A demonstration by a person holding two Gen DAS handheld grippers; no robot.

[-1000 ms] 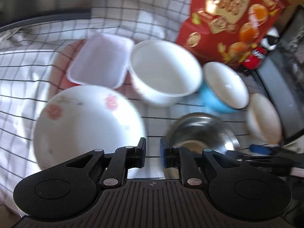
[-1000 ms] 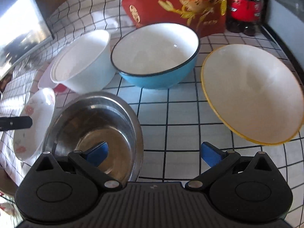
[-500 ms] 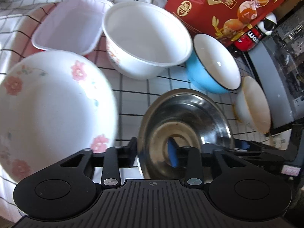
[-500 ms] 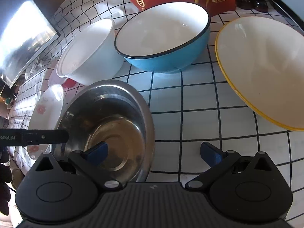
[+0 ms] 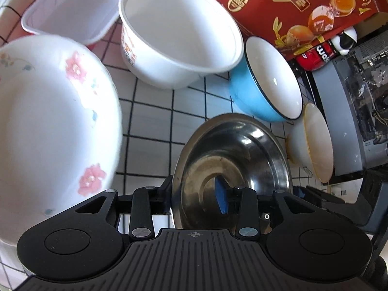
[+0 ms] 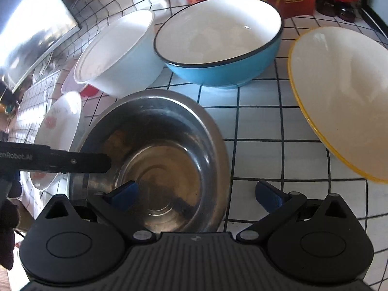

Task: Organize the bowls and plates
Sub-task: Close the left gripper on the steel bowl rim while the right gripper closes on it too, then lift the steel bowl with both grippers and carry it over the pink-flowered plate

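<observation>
A steel bowl (image 5: 232,160) sits on the checked cloth. My left gripper (image 5: 194,194) is open and straddles the bowl's near left rim, one finger outside and the blue pad inside. My right gripper (image 6: 194,194) is open, its left pad inside the steel bowl (image 6: 157,160) and its right pad outside over the cloth. A flowered white plate (image 5: 48,126) lies to the left. A white bowl (image 5: 179,34), a blue bowl (image 5: 266,82) and a yellow-rimmed bowl (image 5: 315,140) stand behind.
A pink-white rectangular tub (image 5: 70,7) sits at the far left. A red snack box (image 5: 303,7) and a red can (image 5: 315,55) stand at the back. A grey appliance (image 5: 351,111) borders the right side.
My left gripper has opened and moved right and forward, from in front of the flowered plate onto the steel bowl's rim. The right gripper has edged closer over the steel bowl.
</observation>
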